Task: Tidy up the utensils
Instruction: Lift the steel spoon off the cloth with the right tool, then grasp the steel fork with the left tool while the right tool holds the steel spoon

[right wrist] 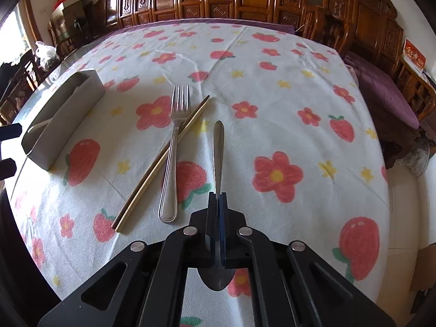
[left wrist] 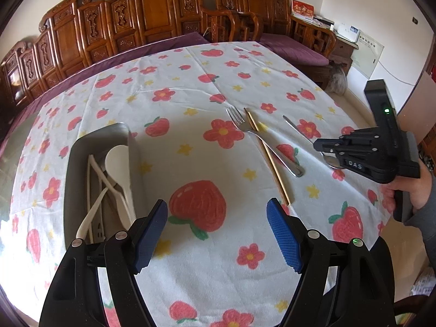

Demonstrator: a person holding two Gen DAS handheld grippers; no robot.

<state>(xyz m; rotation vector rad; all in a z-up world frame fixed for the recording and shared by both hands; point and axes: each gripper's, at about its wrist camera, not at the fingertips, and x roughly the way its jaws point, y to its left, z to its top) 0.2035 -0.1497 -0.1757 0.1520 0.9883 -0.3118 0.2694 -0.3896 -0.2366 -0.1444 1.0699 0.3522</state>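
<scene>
My right gripper (right wrist: 218, 199) is shut on a metal spoon (right wrist: 218, 147); its handle points away and its bowl shows under the gripper. In the left wrist view the right gripper (left wrist: 317, 145) holds the spoon (left wrist: 295, 128) at the table's right. A metal fork (right wrist: 173, 152) and a pair of chopsticks (right wrist: 163, 160) lie crossed on the cloth left of the spoon. My left gripper (left wrist: 218, 226) is open and empty above the cloth. A metal tray (left wrist: 71, 169) to its left holds white plastic utensils (left wrist: 117, 169).
The table carries a white cloth (left wrist: 190, 81) printed with strawberries and flowers. Carved wooden chairs (left wrist: 152, 13) with purple cushions line the far side. The metal tray (right wrist: 62, 114) stands at the left in the right wrist view.
</scene>
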